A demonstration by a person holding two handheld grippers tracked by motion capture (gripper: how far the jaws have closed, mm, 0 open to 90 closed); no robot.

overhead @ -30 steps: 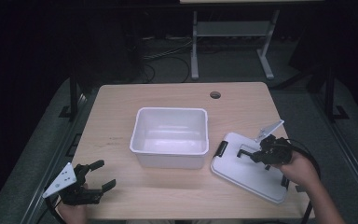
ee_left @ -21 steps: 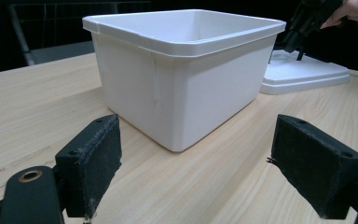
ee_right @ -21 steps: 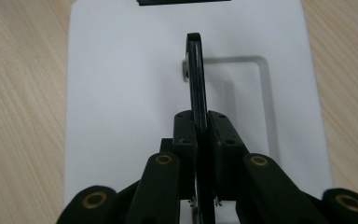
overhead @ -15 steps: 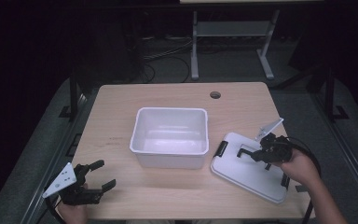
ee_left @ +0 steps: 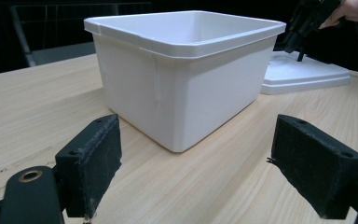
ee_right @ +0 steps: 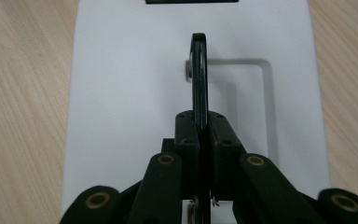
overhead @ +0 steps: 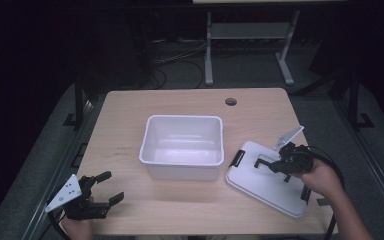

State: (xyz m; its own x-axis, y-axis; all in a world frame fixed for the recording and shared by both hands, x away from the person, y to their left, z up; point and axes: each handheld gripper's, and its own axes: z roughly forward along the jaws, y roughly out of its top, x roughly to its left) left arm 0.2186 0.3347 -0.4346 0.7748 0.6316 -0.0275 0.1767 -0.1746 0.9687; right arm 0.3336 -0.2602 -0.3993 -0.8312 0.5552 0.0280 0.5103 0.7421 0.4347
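Two jaws of the right gripper (ee_right: 200, 135) pinch the black handle (ee_right: 199, 74) on the white lid (overhead: 267, 177), unlifted beside the open bin (overhead: 182, 145); left gripper (overhead: 102, 192) gapes empty.

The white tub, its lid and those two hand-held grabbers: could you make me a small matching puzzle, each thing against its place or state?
Things:
1. white tub
2. lid
3. lid's black handle
4. left gripper
5. right gripper

Places or states:
A. jaws wide apart, nothing between them
B. flat on the table, right of the tub
C. mid-table, uncovered
D. stands upright, pinched
E. jaws closed on the handle

Pairs: 1-C, 2-B, 3-D, 4-A, 5-E
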